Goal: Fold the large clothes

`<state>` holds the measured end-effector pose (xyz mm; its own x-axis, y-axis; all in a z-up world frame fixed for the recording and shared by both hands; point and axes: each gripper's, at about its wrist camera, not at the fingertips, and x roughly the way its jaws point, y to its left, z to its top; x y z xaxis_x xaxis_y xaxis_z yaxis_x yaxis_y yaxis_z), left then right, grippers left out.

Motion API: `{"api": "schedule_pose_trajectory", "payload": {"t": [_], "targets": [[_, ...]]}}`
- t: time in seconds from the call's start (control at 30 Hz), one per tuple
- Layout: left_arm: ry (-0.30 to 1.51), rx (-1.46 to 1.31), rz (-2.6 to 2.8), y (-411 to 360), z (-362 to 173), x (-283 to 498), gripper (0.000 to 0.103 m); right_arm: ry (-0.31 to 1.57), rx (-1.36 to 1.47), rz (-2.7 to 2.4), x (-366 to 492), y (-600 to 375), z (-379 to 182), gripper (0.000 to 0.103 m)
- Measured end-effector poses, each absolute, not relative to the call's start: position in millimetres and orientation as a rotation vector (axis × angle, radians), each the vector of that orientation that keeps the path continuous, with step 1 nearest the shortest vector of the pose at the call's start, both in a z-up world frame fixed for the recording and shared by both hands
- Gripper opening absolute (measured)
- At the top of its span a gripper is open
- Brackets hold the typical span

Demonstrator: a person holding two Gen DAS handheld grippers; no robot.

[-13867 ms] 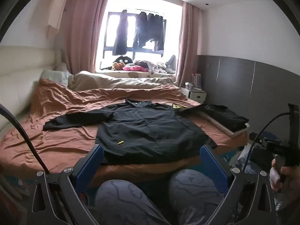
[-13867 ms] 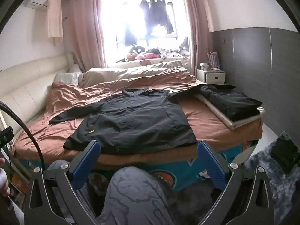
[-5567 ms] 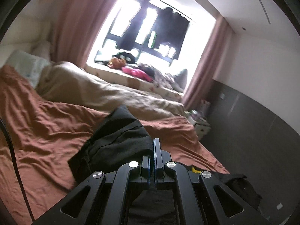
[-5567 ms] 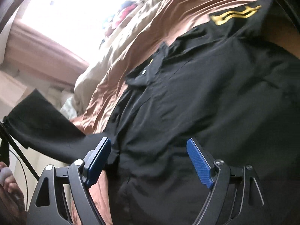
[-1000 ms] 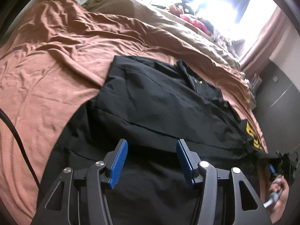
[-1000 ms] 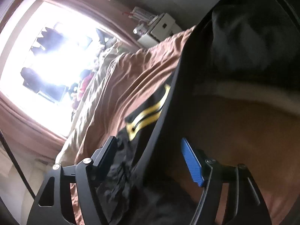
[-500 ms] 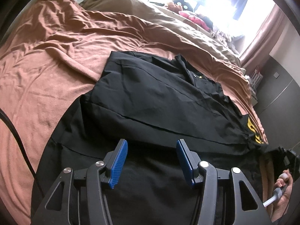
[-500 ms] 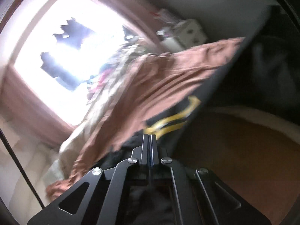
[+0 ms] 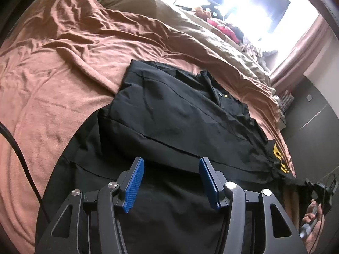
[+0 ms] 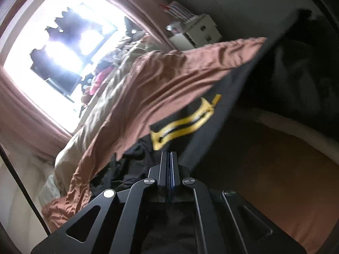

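Your black jacket (image 9: 169, 116) is spread on the rust-brown bedspread (image 9: 53, 63), body toward the bed's near edge, one sleeve already folded across the chest. Your left gripper (image 9: 170, 182) hangs over the lower body with its blue pads parted, gripping nothing. Your right gripper (image 10: 168, 169) is pinched fully closed at the right edge, looks like on the yellow-striped sleeve (image 10: 211, 131), though it's blurry there.

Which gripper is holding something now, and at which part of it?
The right gripper is shut on the black jacket, at its sleeve beside the yellow stripe patch. The left gripper is open and holds nothing.
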<state>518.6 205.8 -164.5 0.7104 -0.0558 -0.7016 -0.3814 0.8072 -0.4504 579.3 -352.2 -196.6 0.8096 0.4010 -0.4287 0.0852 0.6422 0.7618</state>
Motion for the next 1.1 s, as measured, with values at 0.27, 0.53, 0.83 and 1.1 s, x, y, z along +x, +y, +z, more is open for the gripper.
{"api": "schedule_pose_trajectory", "payload": {"t": [0.27,0.53,0.83,1.1], "targets": [[0.792,-0.583,0.213,200,-169,525,0.056,0.627,0.890,0.188,607,-368,-196,0.070],[0.817,-0.547,0.217,192,-175,528,0.056,0.585,0.871,0.097,611,-378,-217,0.070],[0.818,-0.526,0.218,191,-174,526,0.056,0.541,0.836,0.135,633,-375,-226,0.003],[0.788,-0.605,0.218,206,-171,518,0.056,0.454,0.759,0.245,604,-355,-183,0.000]]}}
